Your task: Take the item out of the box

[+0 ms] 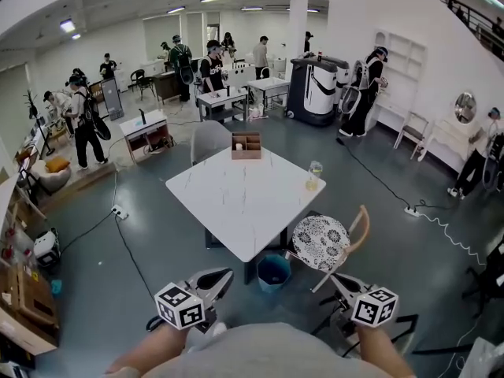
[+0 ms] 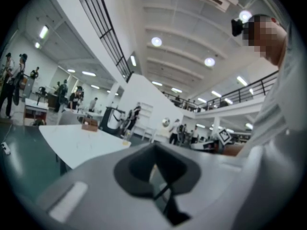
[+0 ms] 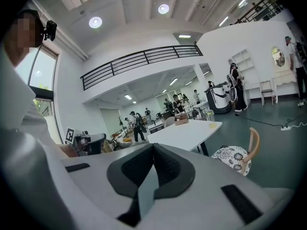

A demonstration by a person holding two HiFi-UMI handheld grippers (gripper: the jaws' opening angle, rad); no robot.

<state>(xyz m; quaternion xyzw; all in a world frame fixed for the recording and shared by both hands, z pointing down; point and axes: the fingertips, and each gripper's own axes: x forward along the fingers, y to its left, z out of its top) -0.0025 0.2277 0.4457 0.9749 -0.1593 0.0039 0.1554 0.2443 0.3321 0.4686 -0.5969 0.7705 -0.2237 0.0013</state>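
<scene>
A small brown wooden box (image 1: pixel 246 146) with compartments stands at the far edge of a white square table (image 1: pixel 228 207); something small and white shows in one compartment. The box (image 2: pixel 89 124) is tiny and distant in the left gripper view, and the box (image 3: pixel 181 120) is just as small in the right gripper view. Both grippers are held low near the person's body, well short of the table. My left gripper (image 1: pixel 223 276) (image 2: pixel 154 150) has its jaws together, empty. My right gripper (image 1: pixel 335 280) (image 3: pixel 153 147) is likewise shut on nothing.
A glass of yellow liquid (image 1: pixel 314 176) stands near the table's right edge. A wooden chair with a patterned cushion (image 1: pixel 321 242) and a blue bin (image 1: pixel 273 272) sit at the table's near corner, a grey chair (image 1: pixel 209 138) behind it. Cables and a power strip (image 1: pixel 120 211) lie on the floor. Several people stand at the back.
</scene>
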